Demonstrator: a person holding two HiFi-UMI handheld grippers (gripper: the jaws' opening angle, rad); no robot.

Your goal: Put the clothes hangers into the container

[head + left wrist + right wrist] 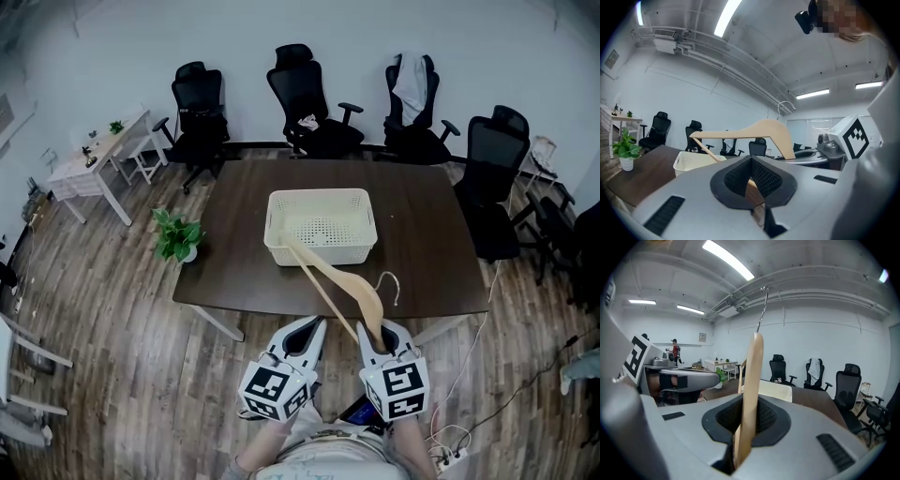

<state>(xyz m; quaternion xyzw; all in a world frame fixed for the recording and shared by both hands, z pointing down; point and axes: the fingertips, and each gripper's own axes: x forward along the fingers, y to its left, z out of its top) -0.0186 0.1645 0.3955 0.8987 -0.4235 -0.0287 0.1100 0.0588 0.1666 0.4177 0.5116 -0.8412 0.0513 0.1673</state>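
- Your right gripper [746,437] is clamped on the hanger [339,279], jaws pinching the wood at its near end, by the neck.
- The hanger is wooden. It stands on edge in the right gripper view, with its wire hook [762,305] up top.
- In the head view the hanger runs from your right gripper away and to the left, across the near table edge.
- Its far tip sits over the near-left rim of the basket [322,194]. Can't tell if it touches the rim.
- Your left gripper [313,324] has its jaws together, with nothing between the pads.
- It sits just left of the right gripper, both at the near side of the table [427,246], not over it.
- The basket is cream with perforated walls, sitting mid-table. No hangers show inside it.
- There's a potted plant [176,234] on the floor at the table's left edge.
- Black office chairs [309,98] line the far wall, with more at the right of the table.
- A small white desk [98,159] stands far left.
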